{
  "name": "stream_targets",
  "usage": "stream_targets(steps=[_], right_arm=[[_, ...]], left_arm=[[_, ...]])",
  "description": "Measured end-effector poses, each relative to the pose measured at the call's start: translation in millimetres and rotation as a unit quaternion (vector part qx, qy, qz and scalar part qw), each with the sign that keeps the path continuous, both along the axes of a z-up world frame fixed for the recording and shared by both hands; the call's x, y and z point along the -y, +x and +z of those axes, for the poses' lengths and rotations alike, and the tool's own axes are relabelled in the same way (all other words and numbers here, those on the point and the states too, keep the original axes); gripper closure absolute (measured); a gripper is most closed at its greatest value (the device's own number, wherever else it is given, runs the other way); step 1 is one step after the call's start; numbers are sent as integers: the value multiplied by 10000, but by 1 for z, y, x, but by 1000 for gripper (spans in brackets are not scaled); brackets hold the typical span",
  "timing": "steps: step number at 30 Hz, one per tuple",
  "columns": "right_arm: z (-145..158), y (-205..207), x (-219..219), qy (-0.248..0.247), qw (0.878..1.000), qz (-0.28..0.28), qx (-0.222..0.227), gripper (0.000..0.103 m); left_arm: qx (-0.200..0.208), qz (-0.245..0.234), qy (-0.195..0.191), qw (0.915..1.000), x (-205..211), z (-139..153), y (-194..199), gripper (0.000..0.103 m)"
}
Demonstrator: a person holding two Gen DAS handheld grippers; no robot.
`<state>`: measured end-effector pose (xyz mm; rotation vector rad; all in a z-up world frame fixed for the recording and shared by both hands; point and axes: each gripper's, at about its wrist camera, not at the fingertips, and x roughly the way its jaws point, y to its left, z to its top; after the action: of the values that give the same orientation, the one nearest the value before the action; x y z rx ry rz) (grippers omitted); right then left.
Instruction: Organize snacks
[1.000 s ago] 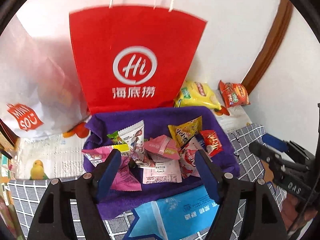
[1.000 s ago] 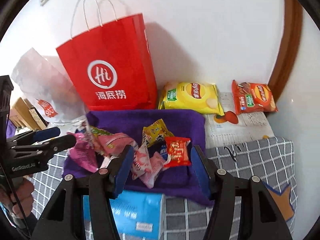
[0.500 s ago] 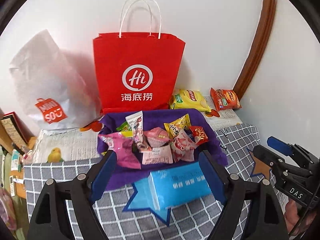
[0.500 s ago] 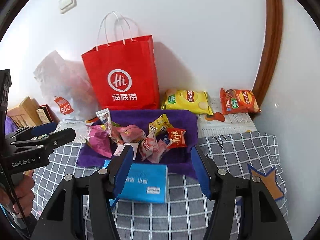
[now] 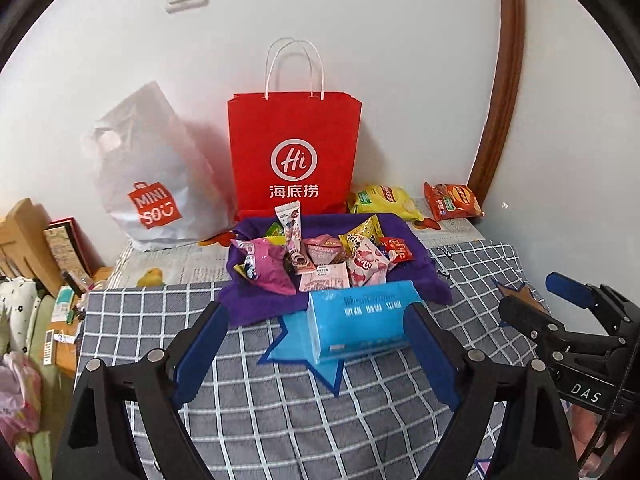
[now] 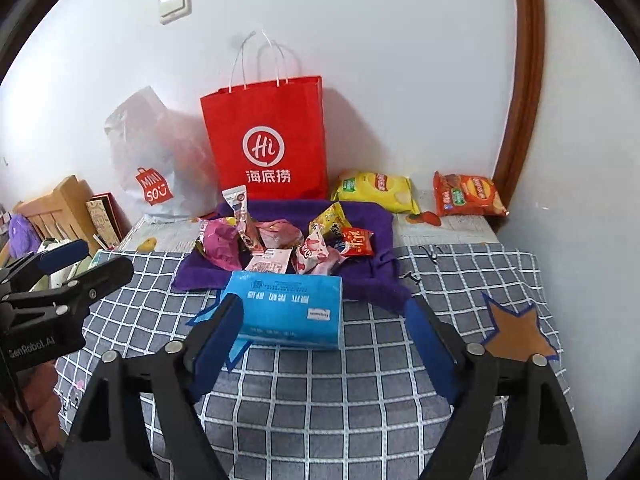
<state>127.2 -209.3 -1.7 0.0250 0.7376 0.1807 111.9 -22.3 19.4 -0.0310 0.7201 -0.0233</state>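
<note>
Hovering with both the left gripper [image 5: 314,354] and right gripper [image 6: 322,346] opening empty, probably choosing among snack packets [image 5: 320,258] on purple cloth [image 5: 424,276] next.

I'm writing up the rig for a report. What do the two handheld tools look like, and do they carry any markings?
Both match: black angular frames with silver rivets and two flat blue fingers. The left tool shows blue fingers; seen from the right wrist it reads "GenRobot.AI". The right tool bears "DAS" in the left wrist view, with a thin dark cable alongside.
</note>
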Motion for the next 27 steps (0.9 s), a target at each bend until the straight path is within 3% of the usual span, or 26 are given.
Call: stream_targets(steps=[8,13,27], right_arm=[[3,-47,13,61,9994,-194,265,9],[3,-66,23,27,9993,-296,212,8],[6,-97,29,134,9989,-276,362,8]], left_arm=[[89,111,49,9999,12,-5,-46,11],[256,84,-16,9996,16,2,-73,10],[337,-25,-57,9994,24,4,-94,7]])
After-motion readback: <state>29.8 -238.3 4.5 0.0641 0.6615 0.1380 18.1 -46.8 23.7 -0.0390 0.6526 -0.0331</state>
